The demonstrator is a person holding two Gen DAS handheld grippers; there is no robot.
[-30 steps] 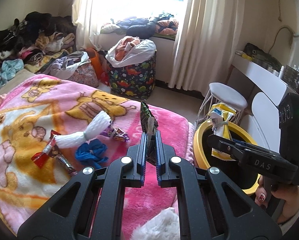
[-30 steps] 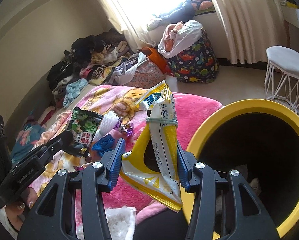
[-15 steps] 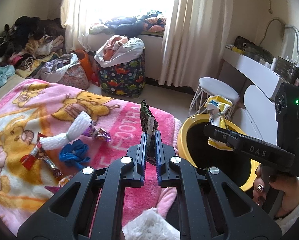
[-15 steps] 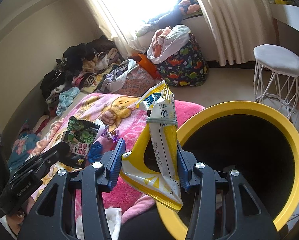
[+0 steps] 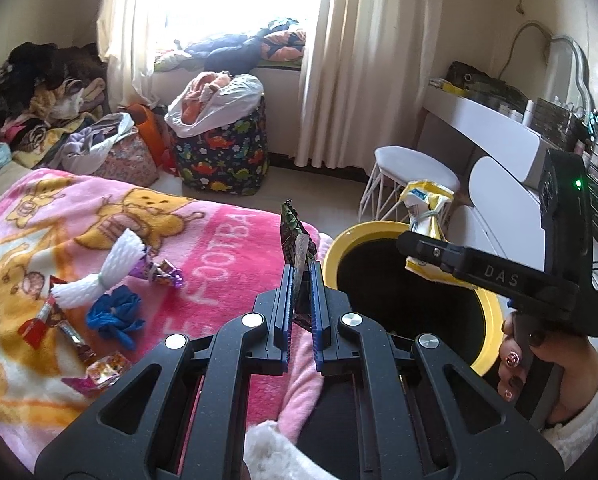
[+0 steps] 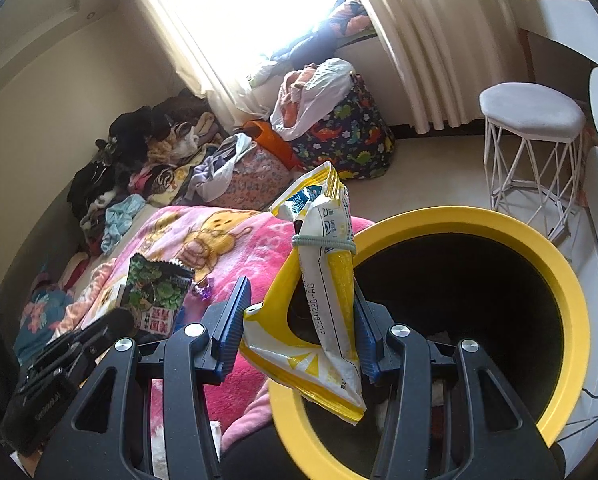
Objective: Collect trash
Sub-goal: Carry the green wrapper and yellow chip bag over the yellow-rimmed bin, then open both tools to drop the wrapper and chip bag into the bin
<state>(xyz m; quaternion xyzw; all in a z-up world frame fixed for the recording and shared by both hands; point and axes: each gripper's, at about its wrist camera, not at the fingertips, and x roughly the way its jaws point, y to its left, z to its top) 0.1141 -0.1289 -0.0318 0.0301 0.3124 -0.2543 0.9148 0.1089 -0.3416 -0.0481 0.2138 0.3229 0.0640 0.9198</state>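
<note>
My left gripper [image 5: 301,280] is shut on a green snack wrapper [image 5: 293,236], held edge-on over the bed's corner, just left of the yellow-rimmed black bin [image 5: 487,312]. The wrapper also shows in the right wrist view [image 6: 157,292]. My right gripper [image 6: 299,320] is shut on a yellow and white snack bag [image 6: 319,292] tied with a band, held above the bin's near rim [image 6: 571,300]. The bag also shows in the left wrist view [image 5: 425,216]. More trash lies on the pink blanket [image 5: 227,248]: a white foam net [image 5: 103,272], a blue scrap [image 5: 115,314] and candy wrappers [image 5: 99,368].
A white stool [image 5: 415,168] stands behind the bin and a white desk [image 5: 483,128] to the right. A dinosaur-print hamper [image 5: 227,148] and piles of clothes [image 5: 39,100] sit by the curtained window.
Both grippers have moved right, away from the blanket and toward the bin. The yellow bag now hangs over the bin's rim, and the green wrapper is close beside the bin.
</note>
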